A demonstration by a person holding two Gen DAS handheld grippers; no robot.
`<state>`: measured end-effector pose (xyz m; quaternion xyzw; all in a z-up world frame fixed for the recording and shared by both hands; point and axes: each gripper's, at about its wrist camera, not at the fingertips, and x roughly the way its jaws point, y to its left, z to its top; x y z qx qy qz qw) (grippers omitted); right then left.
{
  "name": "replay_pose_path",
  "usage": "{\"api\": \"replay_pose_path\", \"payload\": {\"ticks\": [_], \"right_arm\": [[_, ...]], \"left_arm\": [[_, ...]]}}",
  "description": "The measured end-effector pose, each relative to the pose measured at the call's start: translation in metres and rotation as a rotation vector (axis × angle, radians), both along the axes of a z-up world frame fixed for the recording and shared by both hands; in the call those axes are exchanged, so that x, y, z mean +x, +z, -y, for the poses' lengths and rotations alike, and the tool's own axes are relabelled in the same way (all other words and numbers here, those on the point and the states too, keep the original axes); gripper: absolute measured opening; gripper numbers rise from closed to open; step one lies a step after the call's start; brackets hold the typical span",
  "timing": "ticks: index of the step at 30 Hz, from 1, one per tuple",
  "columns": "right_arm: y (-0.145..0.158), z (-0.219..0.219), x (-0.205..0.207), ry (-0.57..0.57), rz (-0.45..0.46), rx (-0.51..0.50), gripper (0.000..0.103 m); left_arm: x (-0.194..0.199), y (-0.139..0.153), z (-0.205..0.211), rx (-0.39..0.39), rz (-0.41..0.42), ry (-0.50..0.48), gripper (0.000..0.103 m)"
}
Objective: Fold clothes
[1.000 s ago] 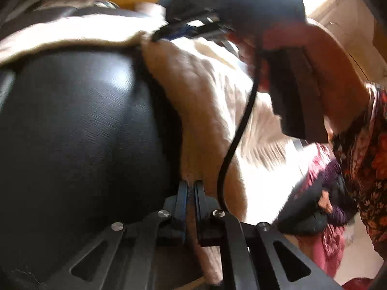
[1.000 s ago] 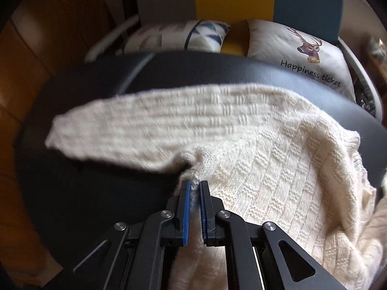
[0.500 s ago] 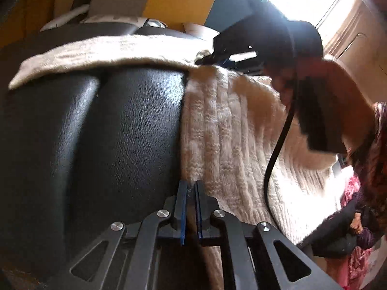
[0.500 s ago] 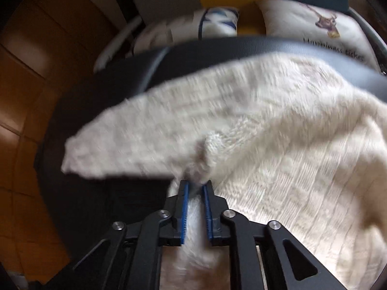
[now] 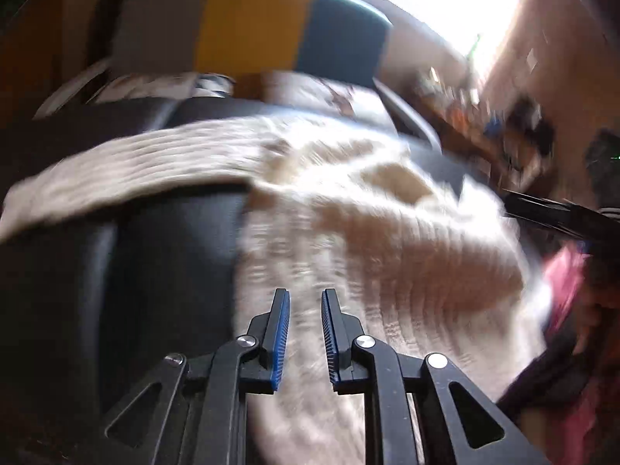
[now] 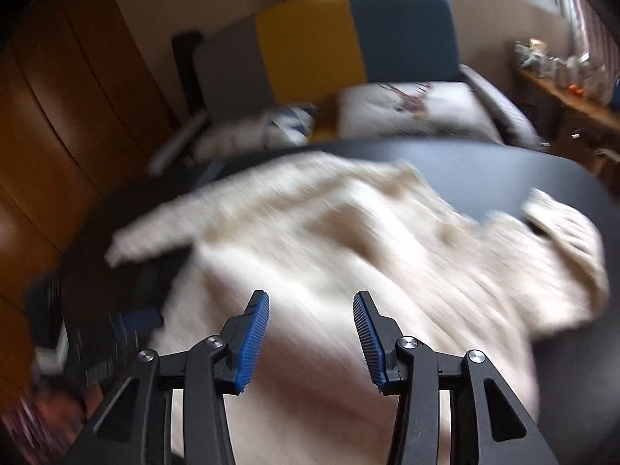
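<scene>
Your left tool (image 5: 305,333) had its jaws a little apart with nothing between them, and your right tool (image 6: 310,337) stood wide apart, also gripping nothing. The cream knitted sweater (image 5: 368,255) lay spread on the black padded surface (image 5: 116,271) — one sleeve (image 5: 128,166) stretched toward the left of the frame, the body bunched and rumpled through the middle. In the right view a second sleeve or corner (image 6: 562,224) sat crumpled at the right edge. No neat fold showed, though blur hid the detail; by my reading the folding was unfinished. The sweater's lower part ran over the near edge. Bare black surface lay at lower left and upper right — room to work.
</scene>
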<state>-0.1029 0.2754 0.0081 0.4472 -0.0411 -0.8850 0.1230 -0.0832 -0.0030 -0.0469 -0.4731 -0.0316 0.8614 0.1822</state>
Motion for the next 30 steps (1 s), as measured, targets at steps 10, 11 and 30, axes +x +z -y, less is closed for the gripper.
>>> {"api": "replay_pose_path", "payload": {"ticks": [10, 11, 30], "right_arm": [[-0.085, -0.064, 0.034, -0.127, 0.138, 0.1, 0.05], [-0.085, -0.06, 0.036, -0.117, 0.124, 0.109, 0.05], [-0.032, -0.175, -0.075, -0.379, 0.027, 0.344, 0.061]], "left_arm": [[-0.01, -0.011, -0.034, -0.227, -0.055, -0.099, 0.02], [-0.009, -0.012, -0.033, -0.248, -0.061, -0.106, 0.02], [-0.01, -0.019, -0.011, -0.206, -0.14, 0.013, 0.022]]}}
